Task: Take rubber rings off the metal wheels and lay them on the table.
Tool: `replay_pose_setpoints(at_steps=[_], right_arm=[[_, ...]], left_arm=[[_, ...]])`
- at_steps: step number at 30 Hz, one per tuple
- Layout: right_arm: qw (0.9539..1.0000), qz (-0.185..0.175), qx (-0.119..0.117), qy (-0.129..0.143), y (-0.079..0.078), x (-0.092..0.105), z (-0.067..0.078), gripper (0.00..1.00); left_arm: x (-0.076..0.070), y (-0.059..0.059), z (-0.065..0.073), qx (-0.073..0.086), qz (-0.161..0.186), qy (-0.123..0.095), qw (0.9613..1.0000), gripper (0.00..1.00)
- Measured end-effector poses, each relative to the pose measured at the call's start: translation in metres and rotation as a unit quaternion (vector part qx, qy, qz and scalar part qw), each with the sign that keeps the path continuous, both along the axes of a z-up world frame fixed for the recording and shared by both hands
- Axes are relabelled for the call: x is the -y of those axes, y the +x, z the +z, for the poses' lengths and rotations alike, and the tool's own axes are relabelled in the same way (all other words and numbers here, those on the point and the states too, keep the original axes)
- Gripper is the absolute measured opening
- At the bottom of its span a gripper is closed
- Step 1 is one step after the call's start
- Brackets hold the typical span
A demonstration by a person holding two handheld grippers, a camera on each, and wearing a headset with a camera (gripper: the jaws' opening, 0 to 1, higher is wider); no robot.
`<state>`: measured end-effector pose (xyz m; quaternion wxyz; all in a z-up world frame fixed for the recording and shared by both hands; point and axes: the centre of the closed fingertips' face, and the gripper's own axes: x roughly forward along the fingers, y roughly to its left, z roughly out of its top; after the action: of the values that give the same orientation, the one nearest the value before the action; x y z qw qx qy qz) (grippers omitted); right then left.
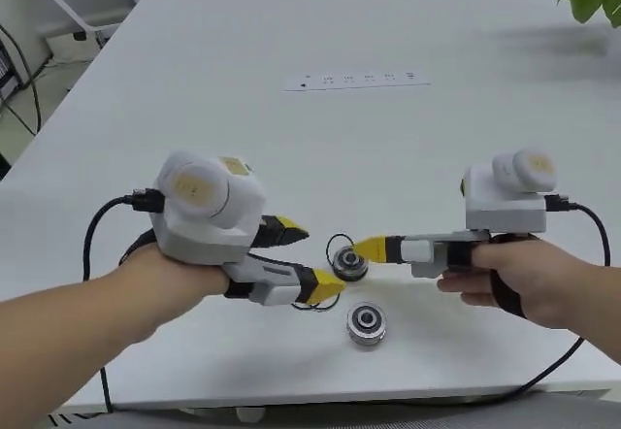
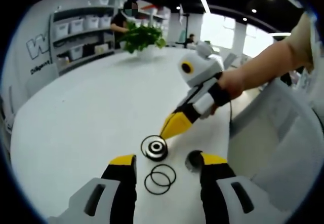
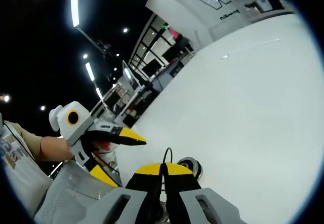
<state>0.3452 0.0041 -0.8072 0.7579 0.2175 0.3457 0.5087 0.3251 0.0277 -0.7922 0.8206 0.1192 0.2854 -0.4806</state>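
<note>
By the front edge of the table point(image 1: 437, 157), left gripper point(image 1: 315, 258) fingers point(image 2: 123, 167) apart, right gripper point(image 1: 361, 250) fingers point(image 3: 151, 177) together, seemingly on a ring point(image 3: 166, 155)

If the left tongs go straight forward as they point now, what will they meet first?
Probably the two loose rings lying between the left tongs' open tips, then the wheel behind them; their height over the table is unclear.

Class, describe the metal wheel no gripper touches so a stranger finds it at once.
On the white table, near the front edge closest to the person, lie two metal wheels. The free wheel is the nearer one, lying alone; the other wheel sits at the yellow tip of the right gripper.
</note>
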Motion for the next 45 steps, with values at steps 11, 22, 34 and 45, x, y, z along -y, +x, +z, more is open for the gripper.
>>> replay_pose_setpoints(at_steps=[11, 22, 34, 45], right_arm=[[0.9997, 0.02, 0.001, 0.012, -0.009, -0.015, 0.013, 0.0], [0.9988, 0.047, -0.002, 0.013, -0.018, -0.034, 0.017, 0.0], [0.9961, 0.087, -0.011, 0.003, -0.034, -0.061, 0.009, 0.0], [0.9939, 0.105, -0.02, -0.028, -0.042, -0.072, -0.013, 0.0]], left_arm=[[-0.026, -0.011, 0.013, 0.006, 0.014, -0.007, 0.9999, 0.6], [-0.046, -0.022, 0.015, 0.008, 0.027, 0.0, 0.9996, 0.69], [-0.067, -0.025, 0.014, 0.006, 0.043, 0.01, 0.999, 0.75], [-0.081, -0.029, 0.01, 0.002, 0.057, 0.014, 0.9983, 0.78]])
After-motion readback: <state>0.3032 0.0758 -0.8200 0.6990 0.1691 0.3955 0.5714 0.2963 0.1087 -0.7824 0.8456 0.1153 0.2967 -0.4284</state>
